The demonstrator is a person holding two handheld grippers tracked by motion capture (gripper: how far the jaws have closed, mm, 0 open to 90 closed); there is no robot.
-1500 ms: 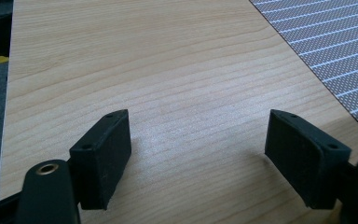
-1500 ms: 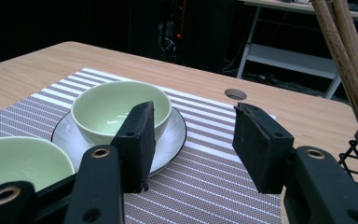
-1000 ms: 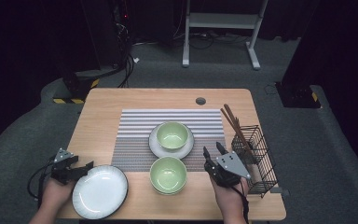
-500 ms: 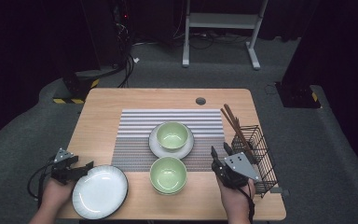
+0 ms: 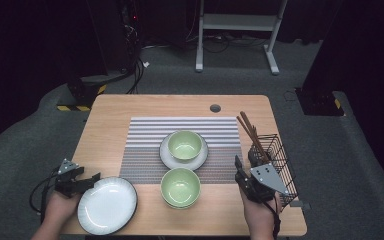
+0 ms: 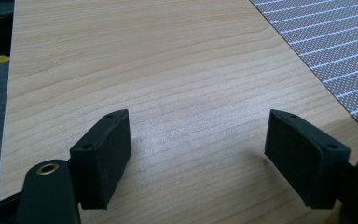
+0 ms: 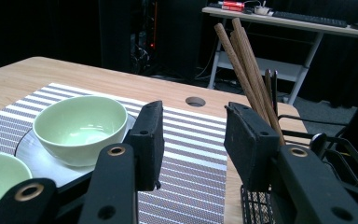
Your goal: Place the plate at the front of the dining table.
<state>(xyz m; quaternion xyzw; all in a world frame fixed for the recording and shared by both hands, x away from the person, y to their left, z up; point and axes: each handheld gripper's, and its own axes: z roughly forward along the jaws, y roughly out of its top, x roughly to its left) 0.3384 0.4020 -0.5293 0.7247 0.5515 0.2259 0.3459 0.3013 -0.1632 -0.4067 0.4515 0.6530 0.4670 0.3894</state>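
Down at the near edge of the wooden table [image 5: 130, 107], at about seven o'clock, the left gripper [image 5: 87, 181] rests low with its jaws spread wide and nothing between them; in the left gripper view the two black pads [image 6: 103, 156] frame bare wood, with a corner of the striped placemat [image 6: 335, 42] off at two o'clock. Its tips sit just beside the rim of the white plate [image 5: 107, 205], though whether they touch it is hard to tell from above. Over at five o'clock the right gripper [image 5: 242, 172] is held upright in the person's hand, just beside the black wire basket [image 5: 280, 160]. Its jaws have just been closing a little, yet they stand apart with only air between them. In the right gripper view the brown chopsticks [image 7: 244, 60] lean up out of the basket at about one o'clock from the gripper, close behind its right-hand jaw but not gripped. Near the table's middle a green bowl [image 5: 185, 145] sits on a saucer [image 5: 167, 155] on the placemat, and a second green bowl [image 5: 180, 186] stands just toward six o'clock of it, between the plate and the right gripper.
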